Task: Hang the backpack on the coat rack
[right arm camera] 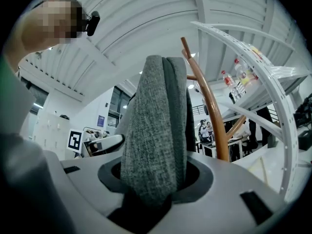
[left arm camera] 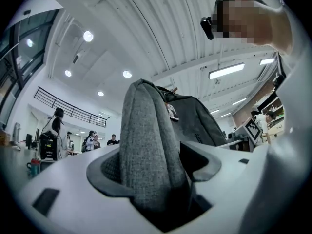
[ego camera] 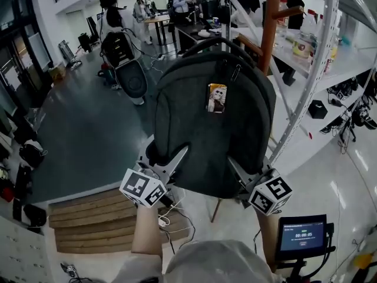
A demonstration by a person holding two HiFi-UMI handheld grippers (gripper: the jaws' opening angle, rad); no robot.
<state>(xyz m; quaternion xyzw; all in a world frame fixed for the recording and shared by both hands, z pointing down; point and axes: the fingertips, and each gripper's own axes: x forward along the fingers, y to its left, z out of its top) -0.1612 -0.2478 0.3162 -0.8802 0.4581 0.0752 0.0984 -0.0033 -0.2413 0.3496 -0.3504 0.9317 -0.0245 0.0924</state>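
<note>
We hold the grey backpack (ego camera: 212,122) aloft just beside the coat rack (ego camera: 270,28), left gripper (ego camera: 175,160) and right gripper (ego camera: 238,171) each pinching fabric at its lower edge. We judge the top handle (ego camera: 200,45) could miss the rack's peg (ego camera: 287,13), or the fabric slip from a pinch and drop.

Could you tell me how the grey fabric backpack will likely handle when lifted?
The dark grey fabric backpack is probably floppy: its cloth bunches in the jaws of the left gripper and right gripper. Its woven surface likely resists slipping.
</note>
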